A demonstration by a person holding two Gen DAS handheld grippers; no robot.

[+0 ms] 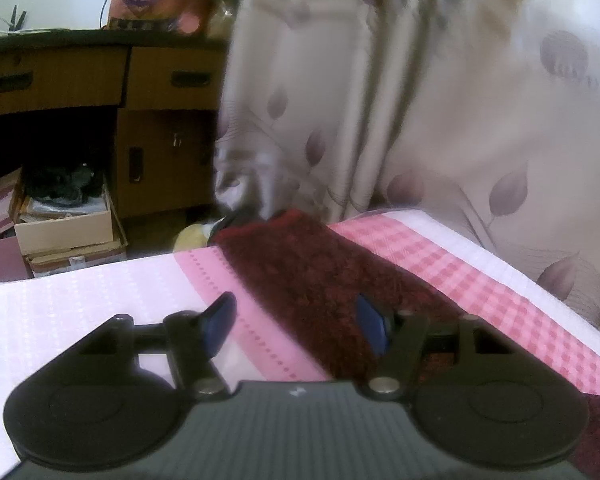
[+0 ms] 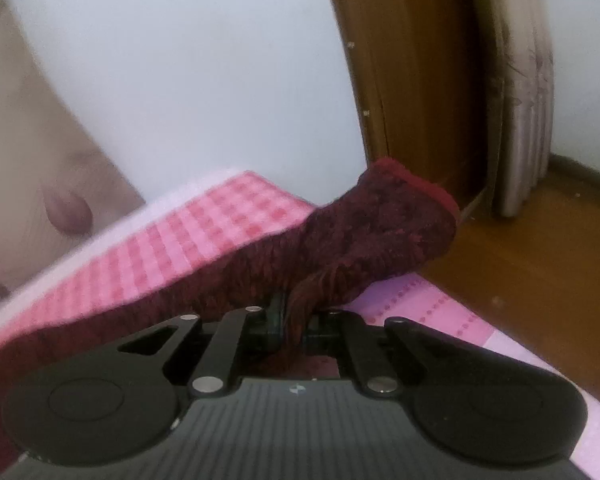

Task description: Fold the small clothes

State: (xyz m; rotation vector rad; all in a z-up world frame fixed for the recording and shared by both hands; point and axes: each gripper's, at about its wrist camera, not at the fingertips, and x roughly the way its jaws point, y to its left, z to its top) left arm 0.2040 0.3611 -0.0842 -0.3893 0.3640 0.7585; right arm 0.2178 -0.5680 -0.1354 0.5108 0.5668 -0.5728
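Note:
A dark red knitted garment (image 1: pixel 324 280) lies as a long strip across the pink checked bedsheet (image 1: pixel 480 280). My left gripper (image 1: pixel 296 324) is open just above the strip's near part, blue pads to either side of its left edge. My right gripper (image 2: pixel 288 316) is shut on a bunched fold of the same dark red garment (image 2: pixel 372 232). It holds that end lifted off the pink bedsheet (image 2: pixel 204 236), and the red-hemmed end sticks up beyond the fingers.
A wooden desk (image 1: pixel 100 80) with drawers stands at the back left, with cardboard boxes (image 1: pixel 64 228) under it. A leaf-print curtain (image 1: pixel 440 100) hangs right of the bed. In the right wrist view there are a wooden door frame (image 2: pixel 400 80), wooden floor (image 2: pixel 540 260) and white wall (image 2: pixel 200 60).

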